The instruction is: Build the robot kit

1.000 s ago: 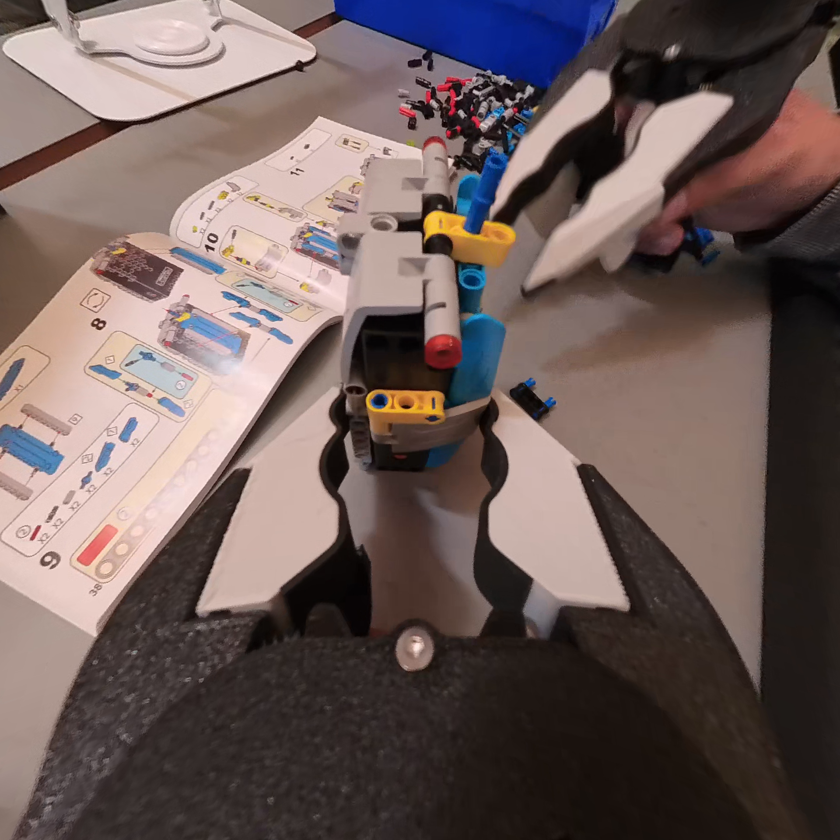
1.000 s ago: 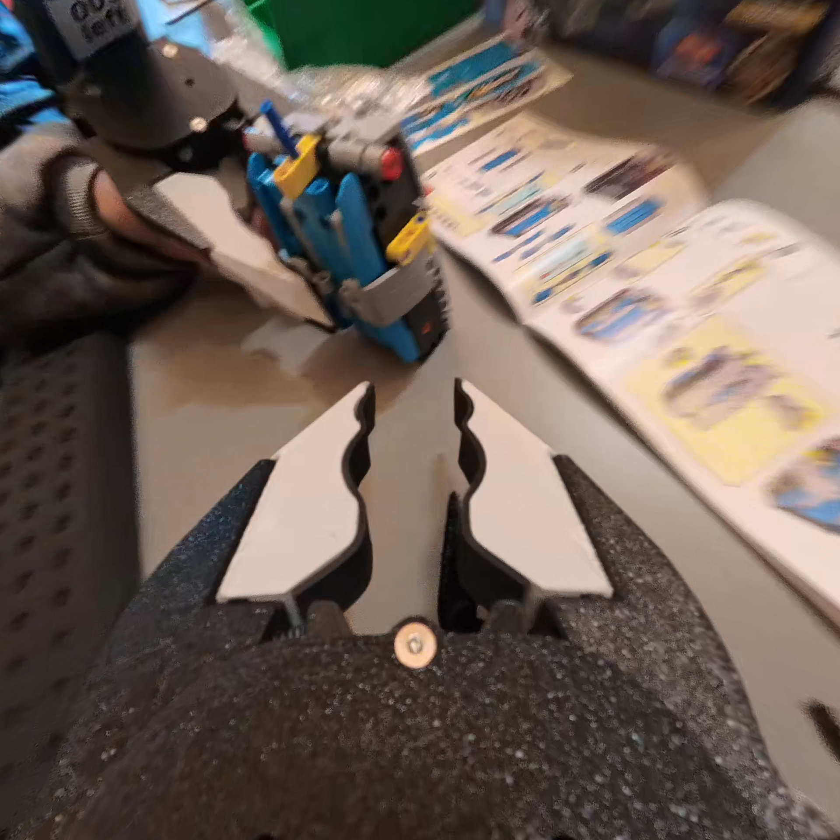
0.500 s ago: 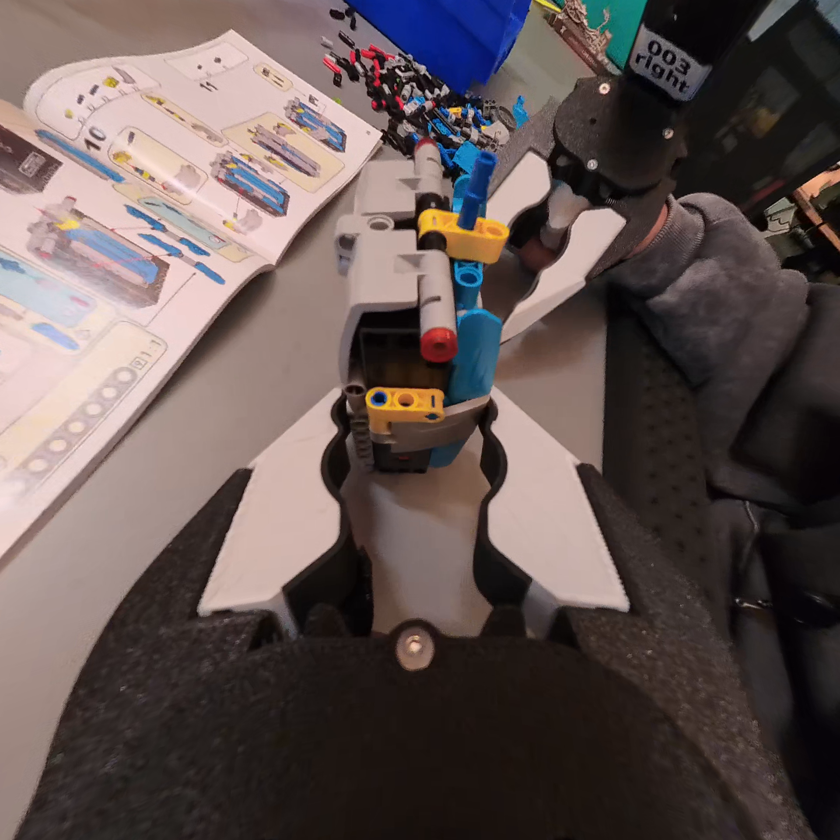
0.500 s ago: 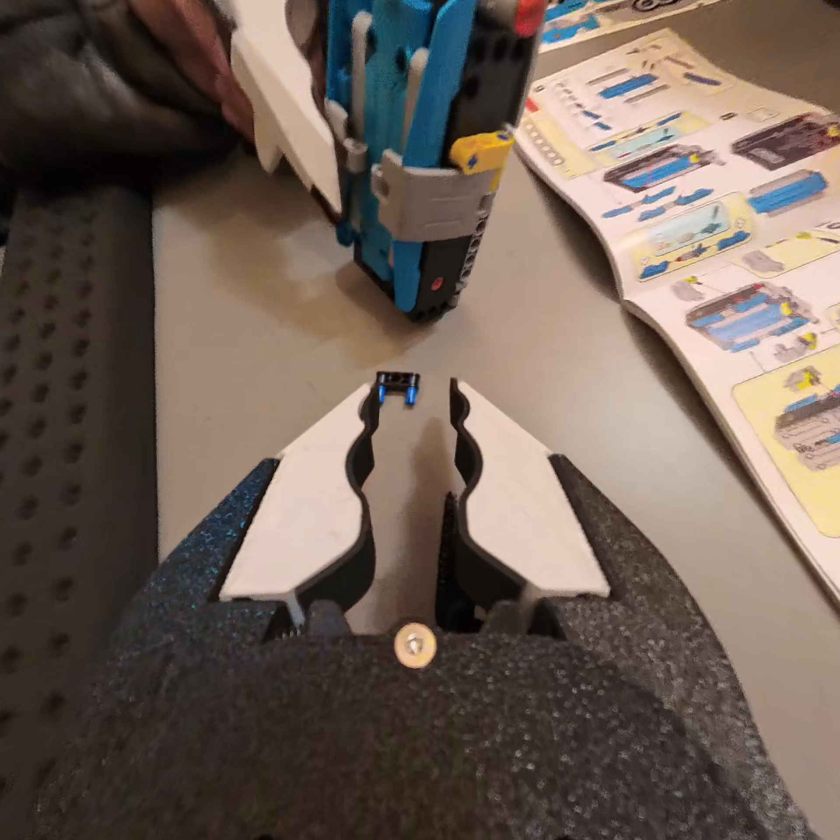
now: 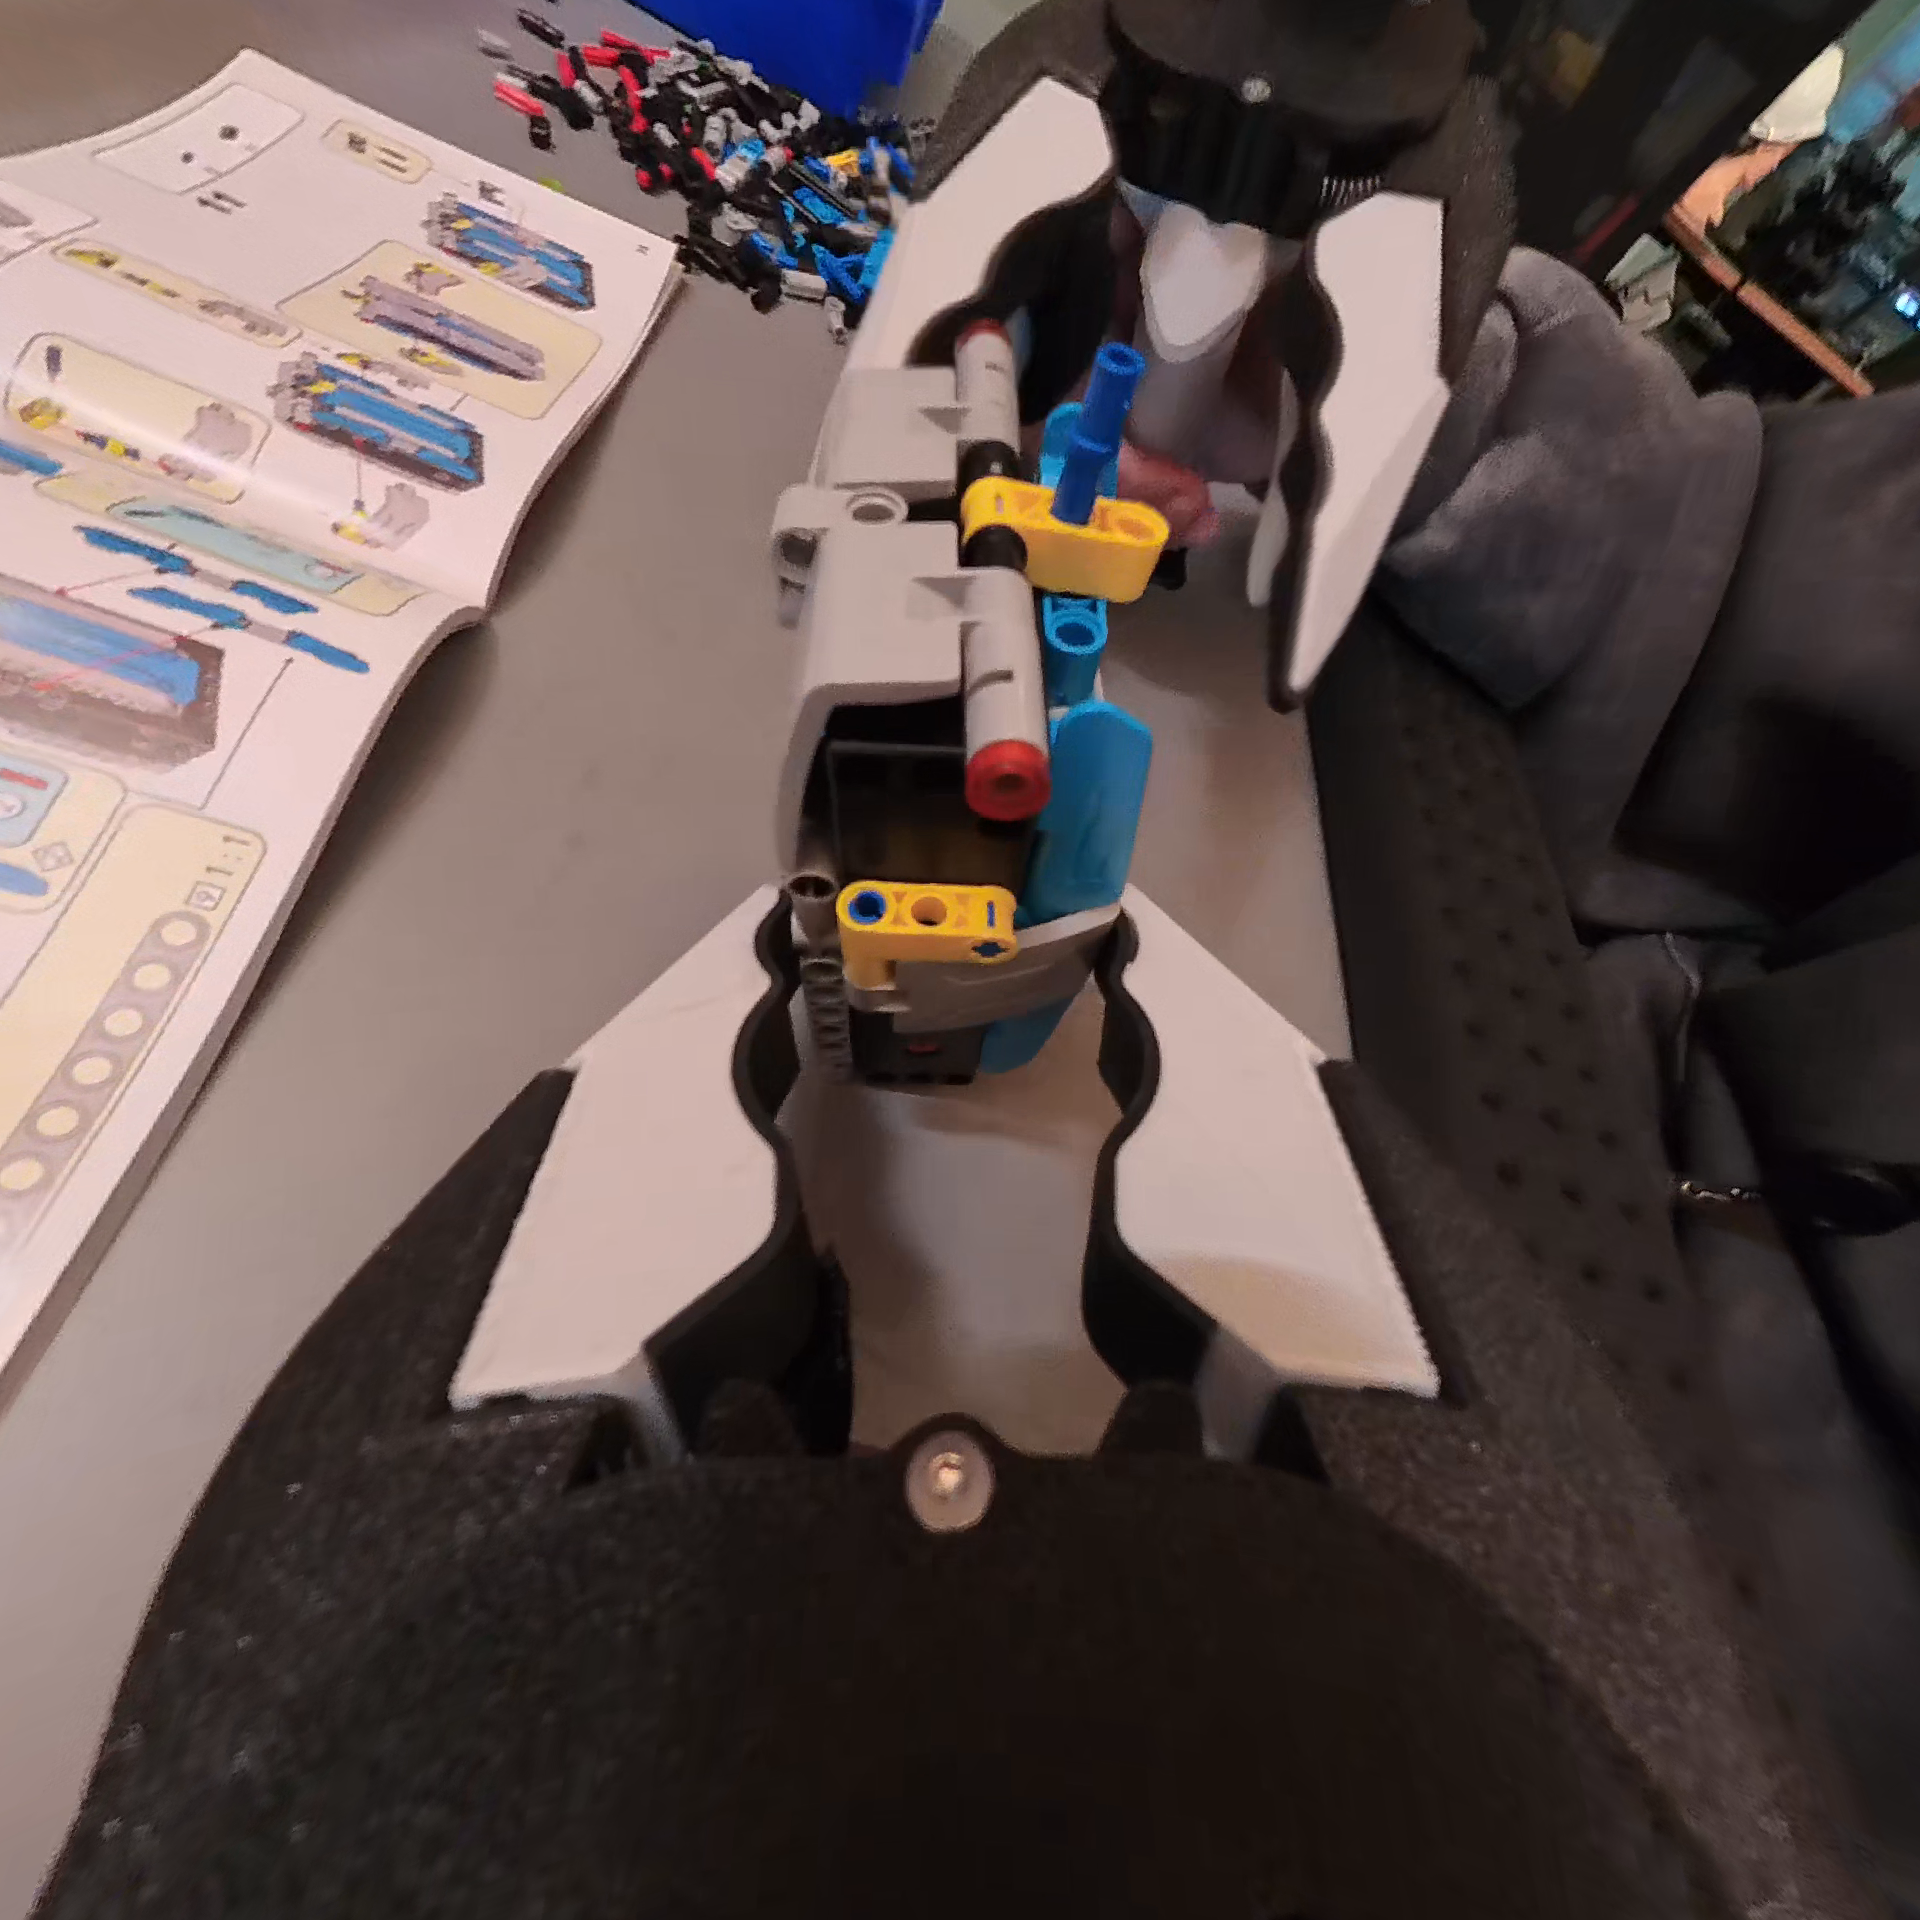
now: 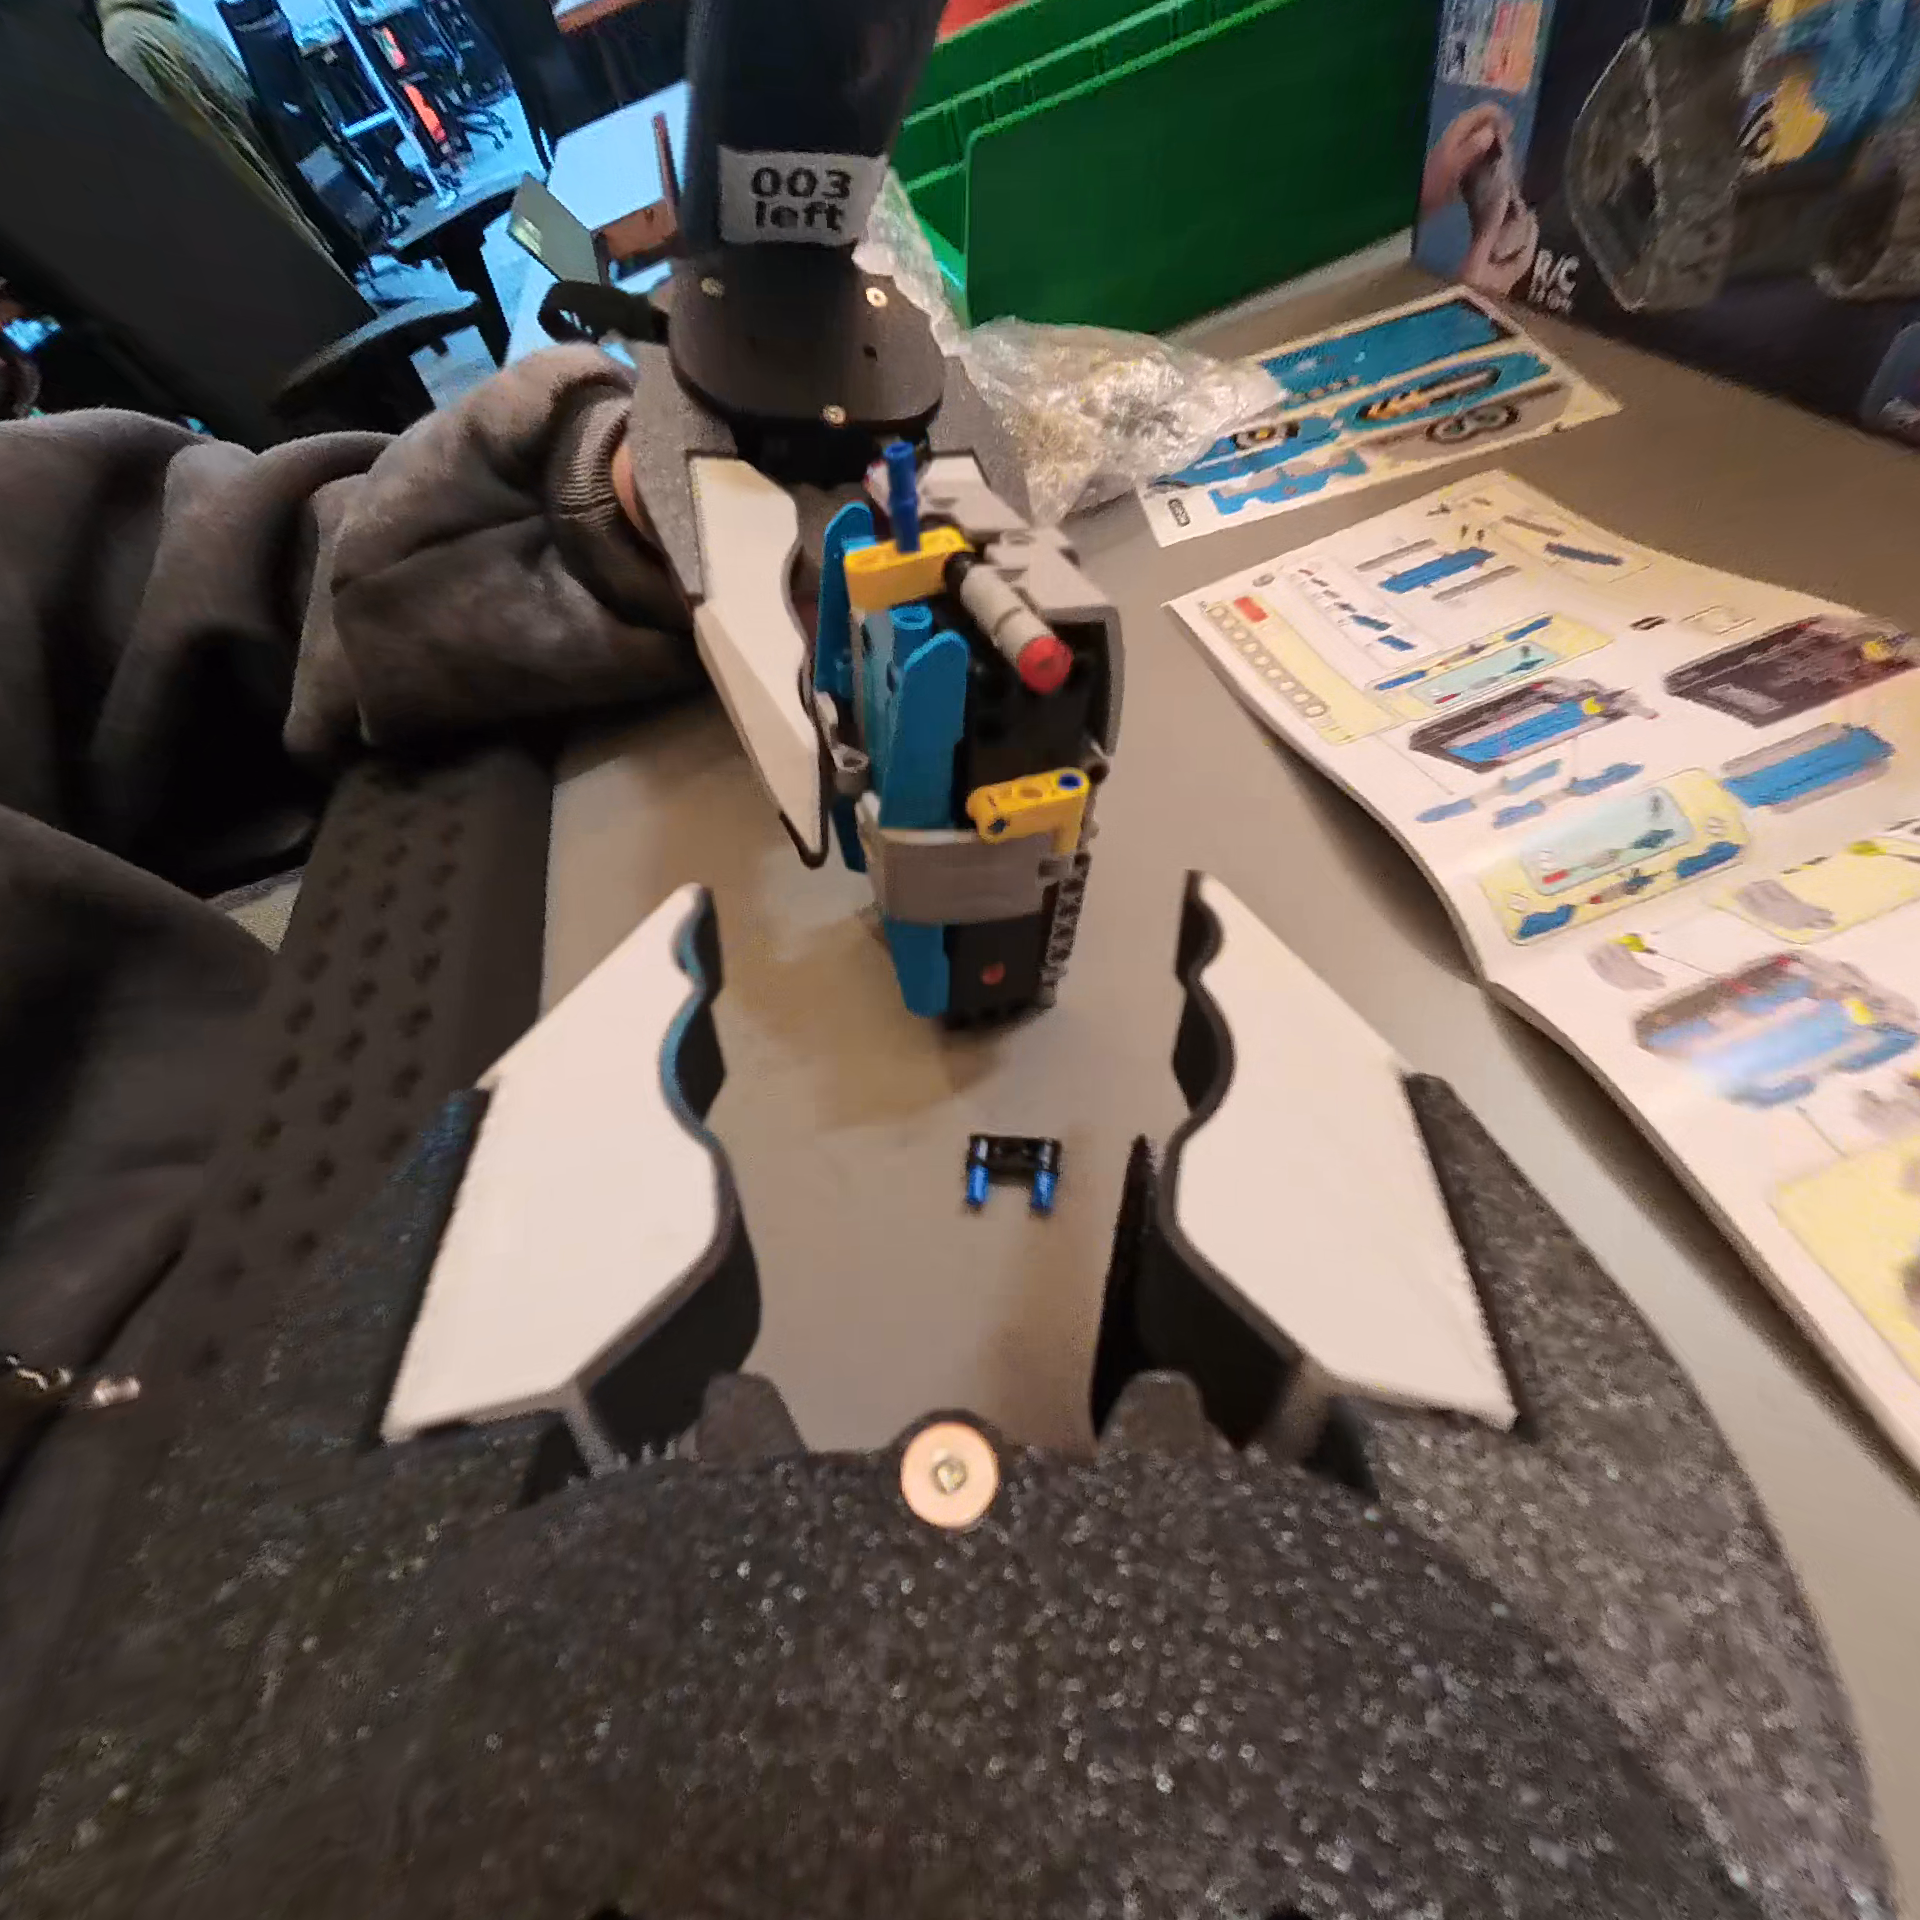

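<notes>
My left gripper [image 5: 940, 935] is shut on the lower end of a brick model [image 5: 935, 644] of grey, blue, black and yellow parts, with a red-tipped grey rod and a blue pin on top. In the right wrist view the model [image 6: 966, 779] stands upright with its lower end at the grey table [image 6: 852, 1299]. One left finger [image 6: 748, 623] shows against its side. My right gripper [image 6: 951, 894] is wide open and empty, facing the model. A small black piece with two blue pins [image 6: 1011, 1169] lies on the table between its fingers, untouched.
An open instruction booklet [image 6: 1610, 779] lies right of the model; it also shows in the left wrist view [image 5: 260, 416]. A heap of loose small pieces [image 5: 727, 208] sits before a blue bin [image 5: 810, 31]. A green bin [image 6: 1143, 156], plastic bag [image 6: 1081, 395], sticker sheet [image 6: 1382, 405] and a black perforated pad [image 6: 364, 987] are nearby.
My right gripper has opened wide and moved forward, so the small black piece now lies between its fingers. The left gripper still holds the model, now closer to the right gripper.
</notes>
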A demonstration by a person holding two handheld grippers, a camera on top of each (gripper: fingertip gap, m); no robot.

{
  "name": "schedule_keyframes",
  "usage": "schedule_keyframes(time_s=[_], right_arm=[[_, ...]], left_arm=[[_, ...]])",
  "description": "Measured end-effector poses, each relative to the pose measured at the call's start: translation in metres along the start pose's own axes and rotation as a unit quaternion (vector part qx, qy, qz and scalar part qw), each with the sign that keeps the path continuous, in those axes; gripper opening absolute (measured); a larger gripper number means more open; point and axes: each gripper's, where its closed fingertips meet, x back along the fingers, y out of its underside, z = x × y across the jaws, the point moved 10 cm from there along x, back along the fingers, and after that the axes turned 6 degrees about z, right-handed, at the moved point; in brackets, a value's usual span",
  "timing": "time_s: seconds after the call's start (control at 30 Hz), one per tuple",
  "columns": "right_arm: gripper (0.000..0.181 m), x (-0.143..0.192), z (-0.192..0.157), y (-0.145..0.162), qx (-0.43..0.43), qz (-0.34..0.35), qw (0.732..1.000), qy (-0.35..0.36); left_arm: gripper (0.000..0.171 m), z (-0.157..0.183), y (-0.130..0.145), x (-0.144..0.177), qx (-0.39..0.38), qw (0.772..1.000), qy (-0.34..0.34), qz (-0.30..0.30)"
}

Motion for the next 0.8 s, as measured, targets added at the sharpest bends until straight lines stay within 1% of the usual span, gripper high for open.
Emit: schedule_keyframes(time_s=[0.03,0.1,0.13,0.2,0.27,0.3,0.37,0.4,0.47,0.53,0.6,0.73,0.8], right_arm=[[0.095,-0.006,-0.003,-0.002,-0.011,-0.005,1.0,-0.001],[0.094,-0.015,-0.008,-0.008,-0.024,0.002,1.0,-0.011],[0.087,-0.019,-0.01,-0.01,-0.024,0.008,1.0,-0.016],[0.066,-0.022,-0.011,-0.015,-0.013,0.019,1.0,-0.014],[0.053,-0.025,-0.01,-0.016,-0.006,0.007,1.0,-0.011],[0.048,-0.025,-0.009,-0.015,-0.007,0.0,1.0,-0.01],[0.047,-0.022,-0.006,-0.015,-0.024,-0.001,1.0,-0.011],[0.046,-0.02,-0.002,-0.015,-0.045,0.003,0.999,-0.007],[0.046,-0.011,0.014,-0.011,-0.117,0.028,0.993,-0.001],[0.046,0.0,0.029,-0.002,-0.191,0.059,0.98,-0.005],[0.045,0.01,0.038,0.007,-0.246,0.082,0.966,-0.006],[0.045,0.018,0.043,0.023,-0.326,0.114,0.938,-0.022],[0.045,0.017,0.041,0.025,-0.327,0.117,0.937,-0.025]], left_arm=[[0.056,0.002,0.001,-0.001,-0.011,1.0,0.001,-0.002],[0.056,0.006,0.002,-0.003,-0.03,0.999,0.012,-0.008],[0.056,0.008,0.002,-0.004,-0.036,0.999,0.018,-0.011],[0.057,0.012,0.003,-0.007,-0.047,0.999,0.021,-0.015],[0.057,0.015,0.003,-0.008,-0.056,0.998,0.021,-0.018],[0.057,0.015,0.003,-0.008,-0.06,0.998,0.02,-0.017],[0.057,0.014,0.002,-0.008,-0.053,0.998,0.016,-0.009],[0.058,0.012,0.002,-0.009,-0.046,0.999,0.01,-0.007],[0.066,0.009,0.002,-0.008,-0.032,0.999,0.003,-0.004],[0.068,0.006,0.002,-0.009,-0.019,1.0,-0.001,0.002],[0.068,0.005,0.001,-0.011,-0.008,1.0,0.0,0.005],[0.068,0.005,-0.002,-0.027,0.029,1.0,0.006,0.008],[0.068,0.006,-0.003,-0.038,0.046,0.999,0.002,0.001]])
